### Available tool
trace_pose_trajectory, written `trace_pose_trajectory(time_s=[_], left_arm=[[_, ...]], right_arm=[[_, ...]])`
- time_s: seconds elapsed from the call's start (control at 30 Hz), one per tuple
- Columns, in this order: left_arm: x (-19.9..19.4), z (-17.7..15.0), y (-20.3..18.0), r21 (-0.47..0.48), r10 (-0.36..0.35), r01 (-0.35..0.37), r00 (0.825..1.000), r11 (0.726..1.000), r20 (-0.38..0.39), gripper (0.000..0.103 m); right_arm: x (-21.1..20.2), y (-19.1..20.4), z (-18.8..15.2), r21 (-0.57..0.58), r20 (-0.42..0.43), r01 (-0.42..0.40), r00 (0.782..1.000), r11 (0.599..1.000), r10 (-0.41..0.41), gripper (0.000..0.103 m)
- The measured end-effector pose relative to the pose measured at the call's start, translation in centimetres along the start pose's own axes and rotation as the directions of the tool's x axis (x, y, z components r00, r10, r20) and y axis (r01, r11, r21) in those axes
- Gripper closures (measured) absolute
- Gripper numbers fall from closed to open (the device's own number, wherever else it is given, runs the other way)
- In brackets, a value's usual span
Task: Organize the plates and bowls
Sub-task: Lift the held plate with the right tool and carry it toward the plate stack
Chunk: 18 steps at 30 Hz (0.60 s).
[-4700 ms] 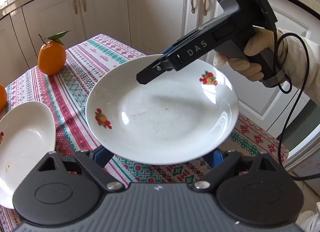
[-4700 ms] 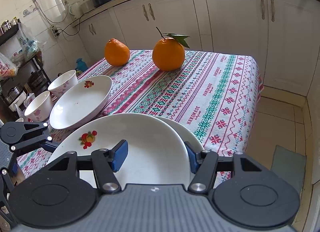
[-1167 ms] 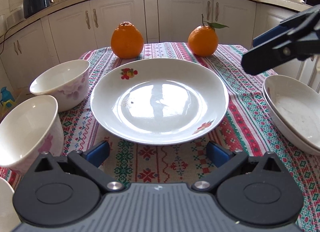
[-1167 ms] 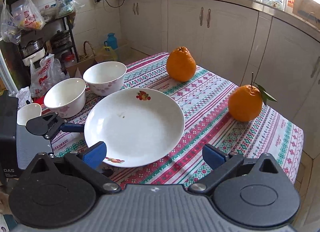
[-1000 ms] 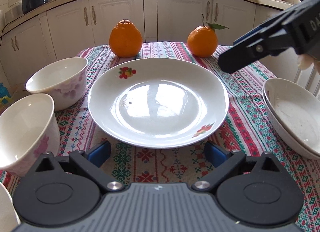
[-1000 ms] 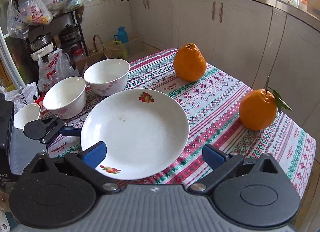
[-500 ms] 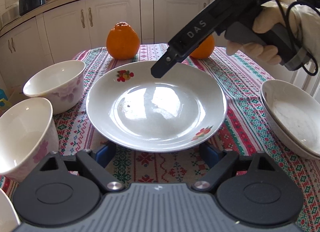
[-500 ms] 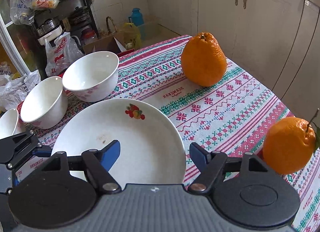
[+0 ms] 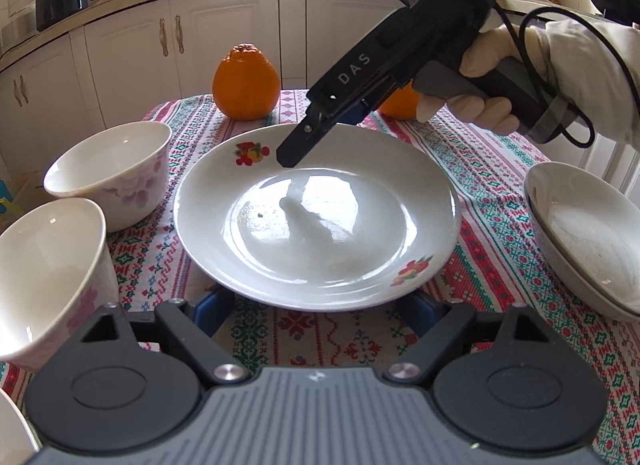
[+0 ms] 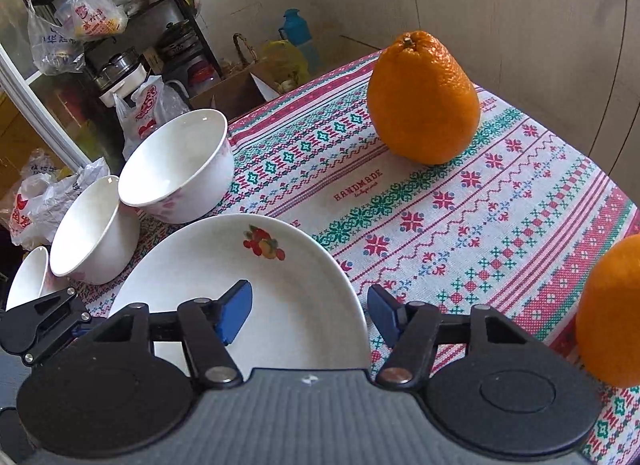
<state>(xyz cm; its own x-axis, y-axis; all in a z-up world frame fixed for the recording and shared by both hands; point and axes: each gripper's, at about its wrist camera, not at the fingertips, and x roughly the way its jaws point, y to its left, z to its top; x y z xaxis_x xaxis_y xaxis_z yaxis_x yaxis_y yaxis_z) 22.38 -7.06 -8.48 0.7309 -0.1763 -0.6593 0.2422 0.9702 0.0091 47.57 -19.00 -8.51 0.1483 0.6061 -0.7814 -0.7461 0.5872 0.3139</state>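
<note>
Left wrist view: the plate (image 9: 316, 221) with fruit motifs lies flat on the table (image 9: 496, 201), directly ahead of the left gripper (image 9: 316, 307). Its jaws are closing, the blue pads tucked under the plate's near rim on either side, though whether they press on it cannot be told. Right of the plate, well apart, two shallow plates already sit nested as a stack (image 9: 592, 237) — that part looks done. Left of the plate stand two bowls (image 9: 108, 173), separate and not yet nested, both empty; the plate holds nothing but a tiny dark speck. Beyond the plate sits an orange (image 9: 246, 83). The right gripper (image 9: 298, 147), held in a gloved hand (image 9: 476, 105), dips over the plate's far rim.

Right wrist view: the right gripper's (image 10: 310, 311) jaws are closing astride the plate's (image 10: 280, 277) rim — one pad over the plate's inside, the other outside it, neither seen touching. Left of the plate the bowls (image 10: 176, 165) line up with a third white dish (image 10: 26, 283) at the frame's edge, all empty. By judgement, this plate must still join the stack and the bowls remain to be gathered.
</note>
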Motion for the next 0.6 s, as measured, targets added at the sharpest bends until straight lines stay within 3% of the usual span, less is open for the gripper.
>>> trace_pose_trajectory(time_s=[0.13, 0.6], left_arm=[[0.1, 0.0, 0.0, 0.005, -0.005, 0.005, 1.0, 1.0, 0.003, 0.015], [0.0, 0.1, 0.2, 0.016, -0.015, 0.016, 1.0, 1.0, -0.006, 0.014]], right_arm=[[0.0, 0.0, 0.1, 0.002, -0.007, -0.041, 0.999, 0.999, 0.041, 0.034], [-1.2, 0.0, -0.4, 0.017, 0.009, -0.073, 0.997, 0.997, 0.073, 0.033]])
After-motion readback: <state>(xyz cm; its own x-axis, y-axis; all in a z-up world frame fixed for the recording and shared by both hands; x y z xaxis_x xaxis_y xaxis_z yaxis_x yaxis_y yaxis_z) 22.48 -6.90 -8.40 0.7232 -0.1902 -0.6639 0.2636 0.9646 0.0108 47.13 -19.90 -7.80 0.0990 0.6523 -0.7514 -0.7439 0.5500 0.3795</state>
